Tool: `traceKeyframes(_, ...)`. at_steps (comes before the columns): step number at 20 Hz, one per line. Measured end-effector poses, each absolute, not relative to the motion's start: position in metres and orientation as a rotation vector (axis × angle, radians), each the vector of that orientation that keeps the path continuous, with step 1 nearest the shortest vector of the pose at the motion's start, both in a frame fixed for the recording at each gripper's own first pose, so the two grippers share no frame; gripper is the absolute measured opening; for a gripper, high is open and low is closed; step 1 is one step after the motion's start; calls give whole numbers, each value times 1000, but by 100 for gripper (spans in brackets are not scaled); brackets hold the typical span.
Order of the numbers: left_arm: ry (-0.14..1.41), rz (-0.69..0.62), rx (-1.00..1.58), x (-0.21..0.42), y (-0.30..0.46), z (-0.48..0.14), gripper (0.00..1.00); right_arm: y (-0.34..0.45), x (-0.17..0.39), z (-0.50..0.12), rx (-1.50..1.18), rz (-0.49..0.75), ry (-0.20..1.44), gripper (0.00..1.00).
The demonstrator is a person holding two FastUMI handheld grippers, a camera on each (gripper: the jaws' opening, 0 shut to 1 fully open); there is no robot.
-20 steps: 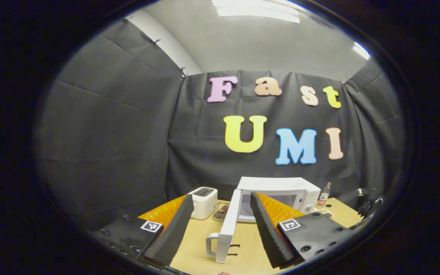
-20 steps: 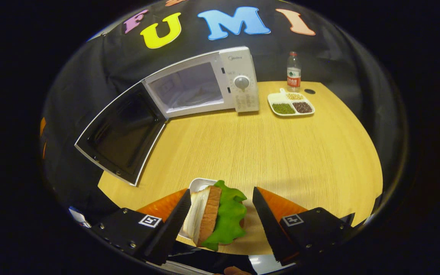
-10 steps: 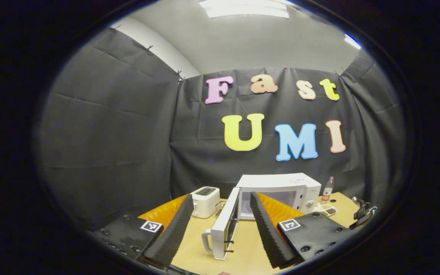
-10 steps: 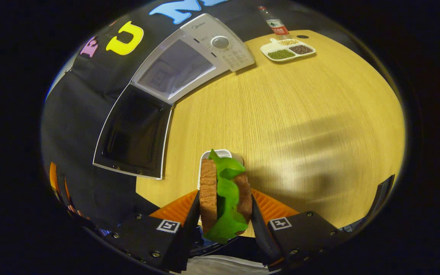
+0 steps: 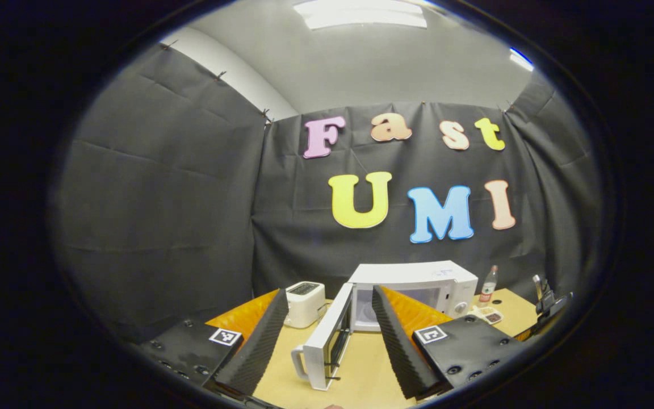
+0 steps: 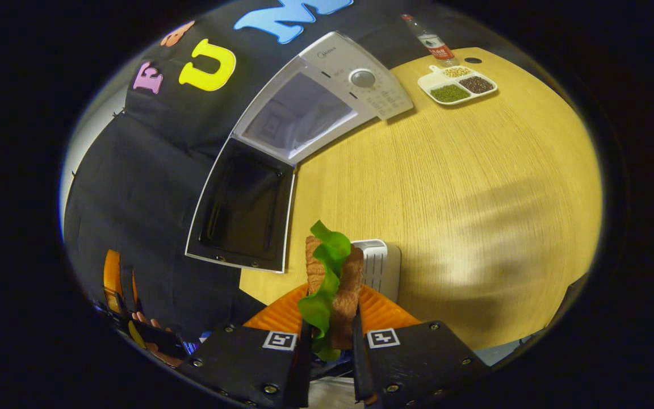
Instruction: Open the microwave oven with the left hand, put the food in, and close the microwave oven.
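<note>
2 brown bread slices with green lettuce, sandwich (image 6: 331, 289), pinched upright between right gripper (image 6: 329, 341) fingers, above near table edge, beside white ribbed tray (image 6: 381, 268). White microwave oven (image 6: 327, 102) far left on wooden table (image 6: 474, 170), dark-lined door (image 6: 244, 210) swung wide. Left gripper view adds white toaster (image 5: 303, 296) left of oven. Left gripper (image 5: 327, 335) fingers spread, empty.

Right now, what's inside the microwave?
The microwave stands open, door swung wide. Its visible cavity looks bare and pale; nothing shows in it. The cavity's near corners are hidden. The sandwich is outside, in the right gripper.
</note>
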State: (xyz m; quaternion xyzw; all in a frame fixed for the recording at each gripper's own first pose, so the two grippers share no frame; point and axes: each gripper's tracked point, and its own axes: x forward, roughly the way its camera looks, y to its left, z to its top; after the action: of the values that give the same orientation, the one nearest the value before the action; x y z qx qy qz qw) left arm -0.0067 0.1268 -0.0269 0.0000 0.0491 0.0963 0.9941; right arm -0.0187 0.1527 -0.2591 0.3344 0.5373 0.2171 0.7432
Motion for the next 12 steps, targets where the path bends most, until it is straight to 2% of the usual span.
traceKeyframes(5,97,161,-44,24,146,-33,96,177,27,-240,769,445,1070,30)
traceKeyframes(12,104,184,-32,56,210,-42,96,221,91,-244,786,343,921,30)
